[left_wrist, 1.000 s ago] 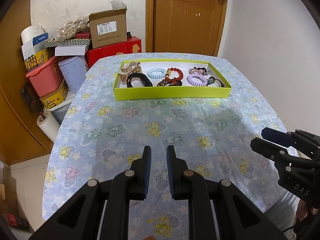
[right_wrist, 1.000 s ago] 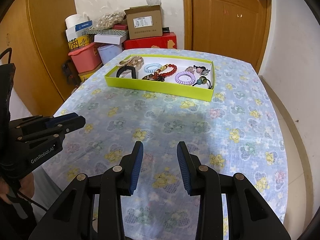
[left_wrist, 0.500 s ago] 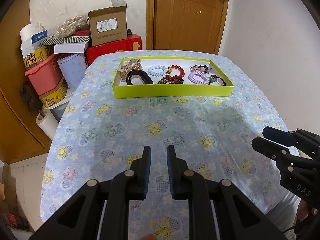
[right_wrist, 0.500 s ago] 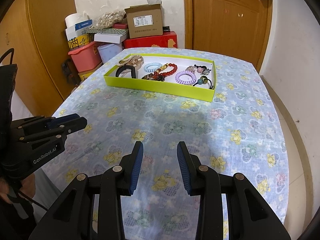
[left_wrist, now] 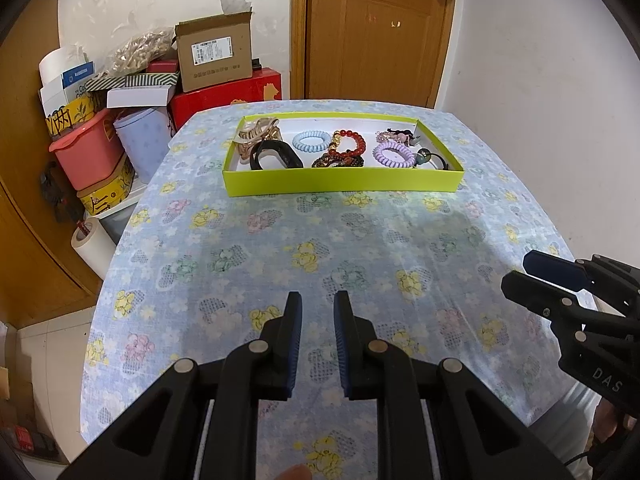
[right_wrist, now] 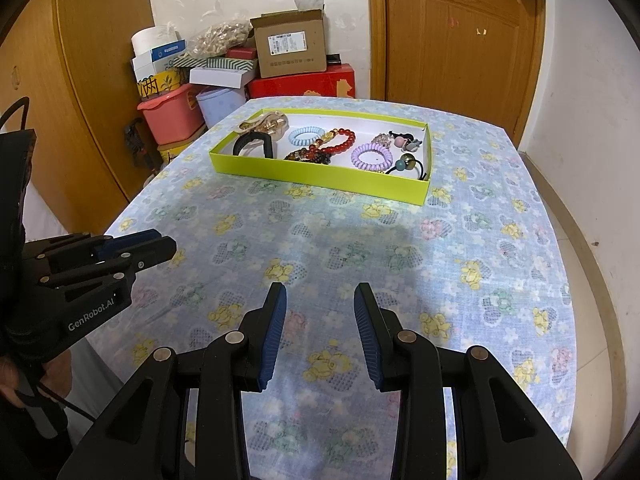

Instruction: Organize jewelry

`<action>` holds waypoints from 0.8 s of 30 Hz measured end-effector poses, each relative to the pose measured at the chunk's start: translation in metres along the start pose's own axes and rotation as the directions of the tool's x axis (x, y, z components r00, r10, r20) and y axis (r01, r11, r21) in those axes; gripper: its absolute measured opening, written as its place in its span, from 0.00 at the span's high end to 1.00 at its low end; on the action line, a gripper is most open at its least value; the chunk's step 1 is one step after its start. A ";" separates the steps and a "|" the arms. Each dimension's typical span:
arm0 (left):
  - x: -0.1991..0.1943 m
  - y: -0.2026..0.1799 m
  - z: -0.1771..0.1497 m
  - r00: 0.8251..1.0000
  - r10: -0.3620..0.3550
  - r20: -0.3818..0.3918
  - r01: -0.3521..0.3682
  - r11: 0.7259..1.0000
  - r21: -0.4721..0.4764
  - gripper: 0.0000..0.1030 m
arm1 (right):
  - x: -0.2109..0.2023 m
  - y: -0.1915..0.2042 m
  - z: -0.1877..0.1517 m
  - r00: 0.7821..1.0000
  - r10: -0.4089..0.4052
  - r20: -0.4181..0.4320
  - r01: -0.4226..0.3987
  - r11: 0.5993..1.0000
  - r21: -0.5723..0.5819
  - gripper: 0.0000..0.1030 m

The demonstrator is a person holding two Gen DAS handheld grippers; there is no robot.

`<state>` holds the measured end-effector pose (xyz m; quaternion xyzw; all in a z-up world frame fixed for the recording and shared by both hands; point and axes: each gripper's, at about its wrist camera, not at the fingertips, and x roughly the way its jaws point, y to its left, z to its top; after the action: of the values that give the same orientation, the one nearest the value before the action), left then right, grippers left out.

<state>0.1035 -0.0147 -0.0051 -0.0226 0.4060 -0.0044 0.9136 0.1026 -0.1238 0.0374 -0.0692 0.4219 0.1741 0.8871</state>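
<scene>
A lime-green tray [left_wrist: 340,185] [right_wrist: 320,178] sits at the far side of the flowered tablecloth. It holds a gold hair claw [left_wrist: 258,134], a black bangle [left_wrist: 276,156], a blue coil tie [left_wrist: 310,142], red bead bracelets [left_wrist: 348,148], a purple coil tie [left_wrist: 394,155] and small hair ties [left_wrist: 430,156]. My left gripper [left_wrist: 316,320] is open and empty over the near table edge. My right gripper [right_wrist: 320,312] is open and empty, also near the front edge. Each gripper shows in the other's view: the right [left_wrist: 532,276], the left [right_wrist: 160,242].
Boxes, a pink tub and a paper roll [left_wrist: 90,246] are stacked left of the table [left_wrist: 360,240] by the wall. A wooden door [left_wrist: 376,32] stands behind it. The white wall is on the right.
Both grippers have drawn back and up slightly from the tray. Their jaws have not visibly changed.
</scene>
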 end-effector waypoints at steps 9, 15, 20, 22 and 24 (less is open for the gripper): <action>-0.002 -0.001 -0.001 1.000 0.001 0.002 -0.001 1.000 0.002 0.83 | 0.001 0.000 0.000 1.000 0.000 0.000 0.000 1.000 0.000 0.65; -0.003 -0.001 -0.001 1.000 0.004 0.003 -0.004 1.000 0.003 0.83 | 0.000 0.000 0.000 1.000 -0.001 -0.001 0.001 1.000 0.002 0.65; -0.002 -0.001 -0.001 1.000 0.005 0.000 -0.005 1.000 0.001 0.83 | 0.000 -0.001 0.000 1.000 0.000 -0.004 0.000 1.000 -0.001 0.65; -0.002 0.000 -0.002 1.000 0.004 -0.002 -0.004 1.000 -0.002 0.83 | 0.001 -0.002 0.000 1.000 0.000 -0.006 0.000 1.000 0.000 0.65; -0.001 0.001 -0.002 1.000 0.003 -0.003 -0.003 1.000 -0.004 0.83 | 0.001 -0.001 -0.001 1.000 0.000 -0.006 0.000 1.000 0.000 0.65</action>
<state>0.1016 -0.0141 -0.0054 -0.0237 0.4073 -0.0024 0.9130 0.1026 -0.1251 0.0360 -0.0698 0.4246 0.1739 0.8858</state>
